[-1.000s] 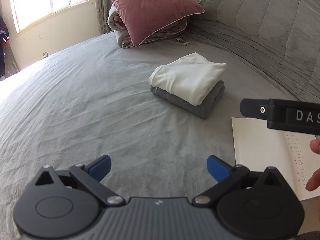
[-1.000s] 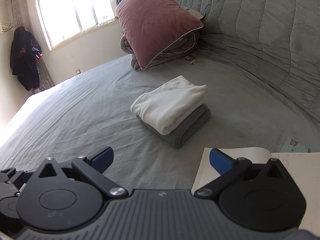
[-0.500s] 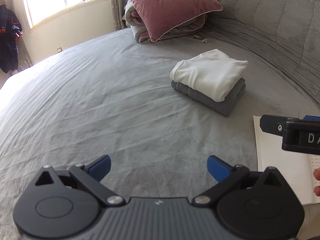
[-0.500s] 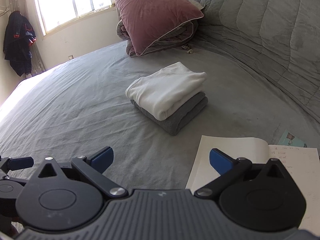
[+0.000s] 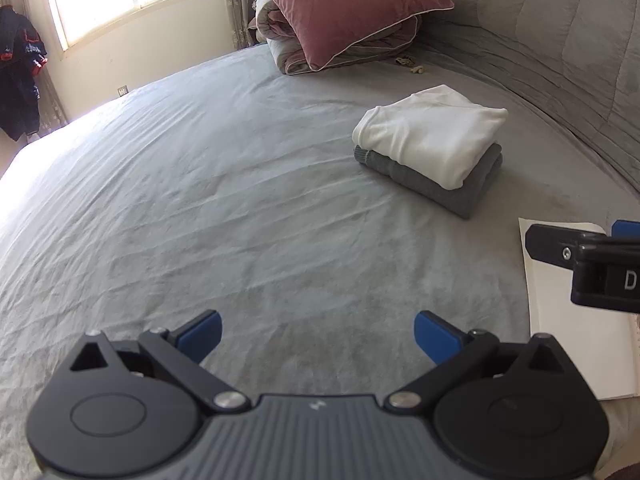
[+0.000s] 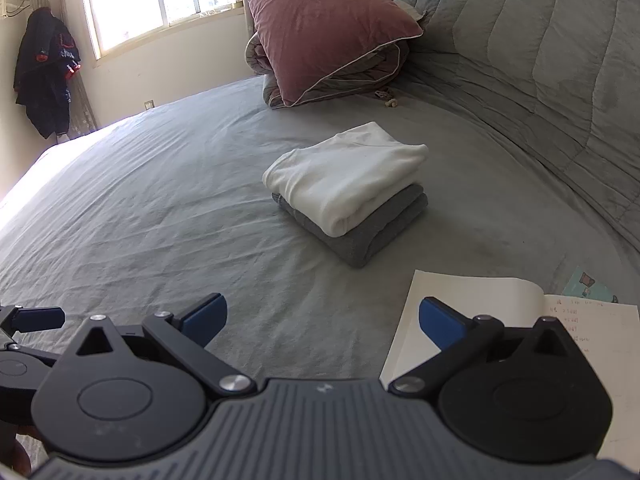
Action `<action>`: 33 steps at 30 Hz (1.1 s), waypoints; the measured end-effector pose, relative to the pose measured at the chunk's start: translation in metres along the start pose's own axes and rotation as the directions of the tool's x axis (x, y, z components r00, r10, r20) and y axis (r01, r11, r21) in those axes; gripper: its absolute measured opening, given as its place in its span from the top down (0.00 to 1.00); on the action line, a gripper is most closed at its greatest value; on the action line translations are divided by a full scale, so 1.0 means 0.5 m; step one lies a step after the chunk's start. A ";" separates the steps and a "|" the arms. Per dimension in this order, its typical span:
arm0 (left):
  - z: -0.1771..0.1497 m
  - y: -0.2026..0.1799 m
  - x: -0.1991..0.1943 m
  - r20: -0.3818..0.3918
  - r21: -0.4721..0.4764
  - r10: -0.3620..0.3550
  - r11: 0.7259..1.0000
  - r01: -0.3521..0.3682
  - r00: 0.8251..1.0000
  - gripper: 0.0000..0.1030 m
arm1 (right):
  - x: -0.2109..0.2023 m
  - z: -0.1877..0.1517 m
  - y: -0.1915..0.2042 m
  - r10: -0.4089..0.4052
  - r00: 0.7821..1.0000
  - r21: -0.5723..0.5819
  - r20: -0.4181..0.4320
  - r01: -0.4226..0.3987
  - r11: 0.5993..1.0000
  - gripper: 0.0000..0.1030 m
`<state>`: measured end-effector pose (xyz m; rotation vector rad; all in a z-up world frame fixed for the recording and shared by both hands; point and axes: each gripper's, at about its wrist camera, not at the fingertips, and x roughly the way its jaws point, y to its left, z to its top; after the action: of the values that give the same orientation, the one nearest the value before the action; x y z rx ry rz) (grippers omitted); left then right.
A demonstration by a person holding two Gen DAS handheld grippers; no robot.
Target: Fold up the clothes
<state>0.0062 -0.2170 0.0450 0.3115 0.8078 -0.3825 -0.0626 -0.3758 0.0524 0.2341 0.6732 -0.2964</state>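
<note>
Wrinkled grey bed sheet (image 5: 224,208) spreads bare ahead of and to the left of both pairs of blue-tipped fingers, running to a sunlit edge by the window wall. Beyond the right gripper (image 6: 322,320), whose fingers stand wide apart and hold nothing, a folded white garment (image 6: 344,178) lies squarely on a folded grey garment (image 6: 372,228), well apart from the fingertips. The left gripper (image 5: 318,332) is likewise spread wide and empty, with an open white notebook (image 6: 464,300) just beside and under the right gripper's right finger.
</note>
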 end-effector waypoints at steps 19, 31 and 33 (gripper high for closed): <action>0.005 0.001 -0.009 -0.008 0.009 0.005 1.000 -0.005 1.000 0.01 | -0.002 0.003 0.006 -0.021 1.000 -0.003 -0.015 0.021 1.000 0.00; 0.006 0.009 -0.011 -0.010 -0.006 -0.001 1.000 0.001 1.000 0.01 | -0.005 0.003 0.014 -0.031 0.999 -0.004 -0.018 0.031 1.000 0.00; 0.006 0.010 -0.010 -0.013 -0.008 -0.005 1.000 0.005 1.000 0.01 | -0.004 0.003 0.016 -0.033 0.999 -0.005 -0.020 0.033 0.999 0.00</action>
<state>0.0071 -0.2126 0.0513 0.3046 0.8232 -0.3821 -0.0606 -0.3685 0.0556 0.2217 0.6982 -0.3239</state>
